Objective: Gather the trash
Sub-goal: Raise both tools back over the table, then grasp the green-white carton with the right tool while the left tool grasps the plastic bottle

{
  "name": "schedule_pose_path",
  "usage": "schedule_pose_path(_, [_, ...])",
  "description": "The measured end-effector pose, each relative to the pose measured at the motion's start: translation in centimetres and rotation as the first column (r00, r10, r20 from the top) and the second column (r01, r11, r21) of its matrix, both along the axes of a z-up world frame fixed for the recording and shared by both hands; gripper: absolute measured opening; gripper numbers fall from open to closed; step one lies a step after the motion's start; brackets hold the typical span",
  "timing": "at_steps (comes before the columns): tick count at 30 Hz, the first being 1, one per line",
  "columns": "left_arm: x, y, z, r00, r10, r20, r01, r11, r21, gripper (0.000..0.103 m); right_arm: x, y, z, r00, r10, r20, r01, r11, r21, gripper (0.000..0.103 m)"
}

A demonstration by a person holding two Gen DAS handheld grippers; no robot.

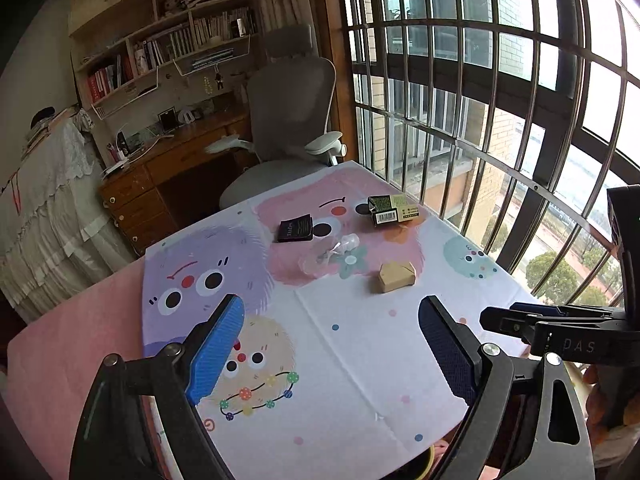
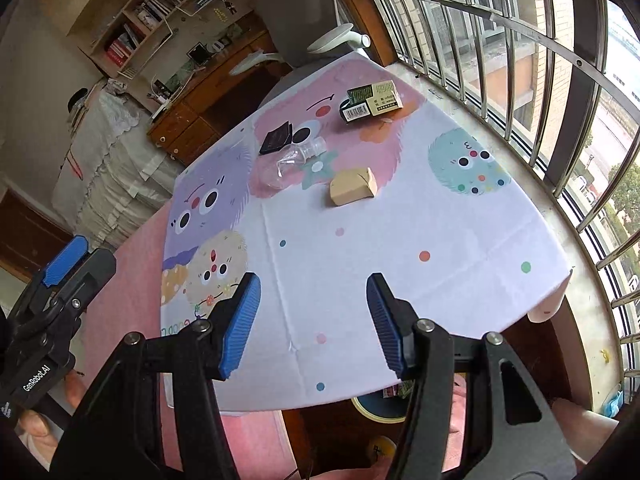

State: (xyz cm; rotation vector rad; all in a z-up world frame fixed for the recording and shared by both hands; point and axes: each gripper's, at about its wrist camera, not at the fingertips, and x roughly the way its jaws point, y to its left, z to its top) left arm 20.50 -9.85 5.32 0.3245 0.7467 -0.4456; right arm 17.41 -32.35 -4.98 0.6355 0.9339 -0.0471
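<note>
Trash lies on the cartoon-print tablecloth (image 2: 400, 240) at its far end, about 12 o'clock from both tongs: from left, a black packet (image 2: 275, 139), a clear plastic bottle (image 2: 292, 159) on its side touching it, a tan paper-wrapped block (image 2: 353, 187), and a green-and-cream carton (image 2: 370, 100) at 1 o'clock. The left gripper (image 1: 331, 354) and right gripper (image 2: 314, 322) both hover spread wide, holding nothing, over the near edge.

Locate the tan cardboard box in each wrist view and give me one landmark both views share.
Left wrist: tan cardboard box right of centre, nearer than the clear plastic bottle.
Right wrist: box upper centre, right of the bottle.
Shared landmark: green-and-cream carton beyond it, window side.
</note>
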Motion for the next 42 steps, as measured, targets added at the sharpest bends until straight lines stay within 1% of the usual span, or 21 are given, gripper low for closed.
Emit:
schedule_pose_path(2, [3.4,-1.8,-1.2,1.0,0.025,-0.01,-0.025,0.999,0.023,0.091,3.5,-2.1,-1.3,1.0,0.007,-0.025,-0.007,1.0,0.024,0.053])
schedule_pose_path(7, [12.3,-6.5,-5.5,0.993,0.082,-0.085,-0.076,0.995,0.063,0.091,12.4,-7.0,-5.0,0.996,0.022,-0.081,-0.016,0.997,0.073,0.053])
schedule_pose_path(10, [17.4,-9.3,-8.9,0.988,0.111,-0.109,-0.099,0.989,0.114,0.09,17.2,-9.5,-7.8,0.994,0.013,-0.111,0.001,0.992,0.123,0.053])
schedule_pose_path(13, [21.6,-11.2,-12.8,0.979,0.138,-0.149,-0.114,0.98,0.161,0.089,21.5,-11.7,-10.8,0.989,0.002,-0.146,0.022,0.986,0.166,0.053])
schedule_pose_path(17, [25.8,-12.3,-17.6,0.966,0.164,-0.199,-0.121,0.97,0.212,0.088,26.2,-14.3,-14.5,0.981,-0.034,-0.192,0.08,0.969,0.236,0.053])
schedule_pose_path(20, [27.3,-12.6,-20.3,0.96,0.177,-0.218,-0.126,0.965,0.228,0.087,28.8,-15.9,-16.5,0.976,-0.084,-0.203,0.142,0.946,0.291,0.053])
schedule_pose_path(24, [28.5,-13.1,-22.5,0.955,0.184,-0.233,-0.129,0.964,0.234,0.087,31.3,-17.8,-18.2,0.965,-0.155,-0.21,0.221,0.913,0.342,0.053])
schedule_pose_path(28, [29.6,-13.4,-23.8,0.951,0.193,-0.243,-0.133,0.961,0.243,0.087,33.1,-18.5,-20.0,0.946,-0.183,-0.267,0.271,0.9,0.342,0.053])
schedule_pose_path(29, [29.9,-13.4,-24.0,0.949,0.193,-0.248,-0.132,0.961,0.243,0.087,33.4,-18.6,-20.3,0.945,-0.193,-0.263,0.279,0.897,0.344,0.053])
schedule_pose_path(32, [30.1,-13.2,-24.4,0.947,0.187,-0.259,-0.122,0.961,0.249,0.087,34.1,-18.7,-20.4,0.945,-0.207,-0.251,0.282,0.908,0.311,0.053])
schedule_pose_path(34, [30.3,-13.2,-24.8,0.947,0.177,-0.268,-0.109,0.962,0.25,0.087,34.6,-18.3,-20.0,0.947,-0.206,-0.248,0.272,0.923,0.271,0.048])
schedule_pose_path(36, [30.1,-13.1,-25.0,0.947,0.165,-0.277,-0.094,0.963,0.254,0.087,35.2,-18.1,-20.2,0.95,-0.188,-0.251,0.251,0.935,0.252,0.033])
schedule_pose_path(37, [29.9,-13.2,-25.1,0.946,0.159,-0.282,-0.085,0.962,0.259,0.085,35.4,-18.1,-20.2,0.954,-0.176,-0.245,0.238,0.937,0.256,0.031])
schedule_pose_path(38, [29.6,-13.0,-25.0,0.945,0.153,-0.29,-0.075,0.962,0.263,0.081,35.4,-17.9,-20.0,0.958,-0.168,-0.231,0.226,0.941,0.254,0.028])
schedule_pose_path(40, [29.8,-13.1,-25.6,0.936,0.143,-0.323,-0.055,0.963,0.265,0.079,35.5,-17.6,-19.6,0.967,-0.147,-0.207,0.193,0.955,0.226,0.025])
schedule_pose_path(42, [29.5,-12.6,-25.5,0.919,0.128,-0.373,-0.038,0.97,0.238,0.079,35.3,-17.2,-19.0,0.974,-0.115,-0.194,0.155,0.965,0.21,0.023])
